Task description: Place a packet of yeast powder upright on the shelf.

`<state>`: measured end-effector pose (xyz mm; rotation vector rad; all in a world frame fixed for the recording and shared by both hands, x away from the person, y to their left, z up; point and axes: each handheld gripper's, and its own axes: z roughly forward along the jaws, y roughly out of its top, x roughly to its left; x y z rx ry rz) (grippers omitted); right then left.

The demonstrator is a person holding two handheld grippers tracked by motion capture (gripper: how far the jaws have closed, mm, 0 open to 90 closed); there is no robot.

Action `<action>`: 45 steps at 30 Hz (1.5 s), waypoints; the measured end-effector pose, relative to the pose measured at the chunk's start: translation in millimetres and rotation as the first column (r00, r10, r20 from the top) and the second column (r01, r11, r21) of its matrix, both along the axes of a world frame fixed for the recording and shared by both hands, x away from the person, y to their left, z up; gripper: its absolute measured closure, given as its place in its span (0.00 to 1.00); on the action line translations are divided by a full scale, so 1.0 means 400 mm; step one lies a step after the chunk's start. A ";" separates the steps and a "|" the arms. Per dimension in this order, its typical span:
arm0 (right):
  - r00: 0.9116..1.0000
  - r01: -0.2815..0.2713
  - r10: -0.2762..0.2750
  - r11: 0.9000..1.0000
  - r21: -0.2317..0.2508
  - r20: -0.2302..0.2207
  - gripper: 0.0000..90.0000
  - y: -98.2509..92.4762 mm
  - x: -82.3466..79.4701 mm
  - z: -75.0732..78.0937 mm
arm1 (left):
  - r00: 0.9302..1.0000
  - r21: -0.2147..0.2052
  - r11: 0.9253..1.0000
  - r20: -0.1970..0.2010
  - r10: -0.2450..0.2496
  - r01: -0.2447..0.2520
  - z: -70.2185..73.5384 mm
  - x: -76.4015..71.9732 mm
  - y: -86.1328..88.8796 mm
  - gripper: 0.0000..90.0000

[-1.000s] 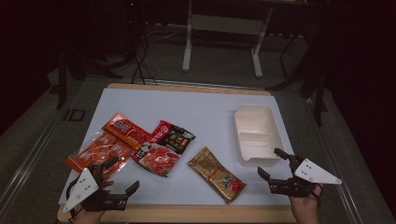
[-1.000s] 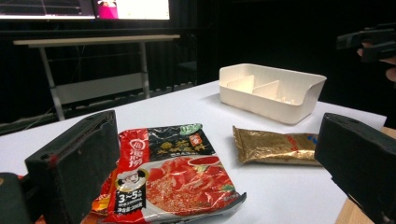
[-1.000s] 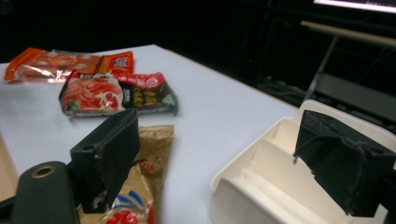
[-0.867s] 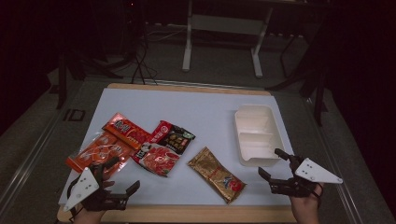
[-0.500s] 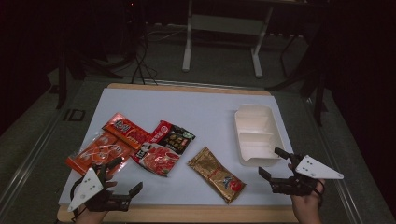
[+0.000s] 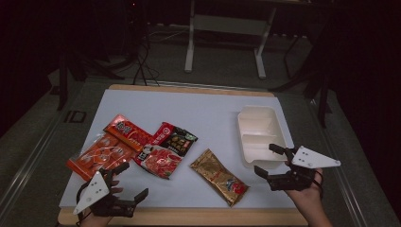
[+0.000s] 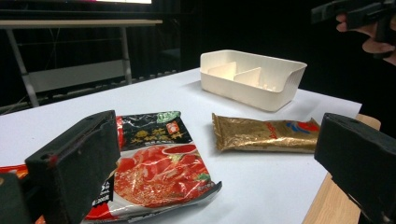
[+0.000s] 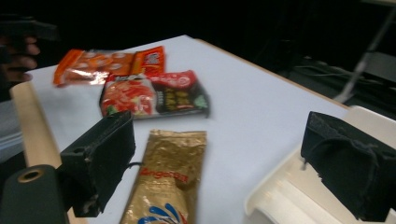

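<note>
Several snack packets lie on the white table top: an orange packet [image 6: 128, 131], a clear orange one [image 6: 100, 153], a black-and-red one [image 6: 177, 138], a red one [image 6: 158, 161] and a gold one [image 6: 219, 176]. A white divided box [image 6: 262, 135] stands at the right. My left gripper [image 6: 132, 180] hovers open at the front left edge, facing the red packet [image 7: 159, 175] and gold packet [image 7: 266, 135]. My right gripper [image 6: 265, 159] is open by the box's near end, with the gold packet [image 8: 168, 182] to its left. Neither holds anything.
The table's wooden front edge [image 6: 189, 216] runs just under both hands. A metal stand [image 6: 224, 42] and cables sit on the dark floor beyond the far edge. Bare white surface lies between the packets and the far edge.
My left gripper has shifted slightly, its jaws swinging a little to the right. The right gripper has barely moved. The packets and box are where they were.
</note>
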<state>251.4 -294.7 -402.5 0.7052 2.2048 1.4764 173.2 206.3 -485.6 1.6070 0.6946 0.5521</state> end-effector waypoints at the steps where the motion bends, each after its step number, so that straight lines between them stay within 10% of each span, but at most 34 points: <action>1: 1.000 -0.007 0.007 1.000 -0.009 0.005 0.11 0.007 0.004 0.005 | 1.000 -0.003 1.000 -0.001 -0.002 0.002 0.000 -0.001 -0.001 0.01; 23: 0.972 -0.208 0.195 0.973 -0.098 -0.128 0.19 0.181 0.134 -0.004 | 1.000 0.005 1.000 0.001 -0.016 0.016 0.001 -0.005 -0.005 0.01; 45: 0.939 -0.275 0.209 0.933 -0.231 -0.273 0.22 0.306 0.236 -0.091 | 1.000 0.010 0.999 -0.008 -0.030 0.030 -0.001 -0.003 -0.005 0.01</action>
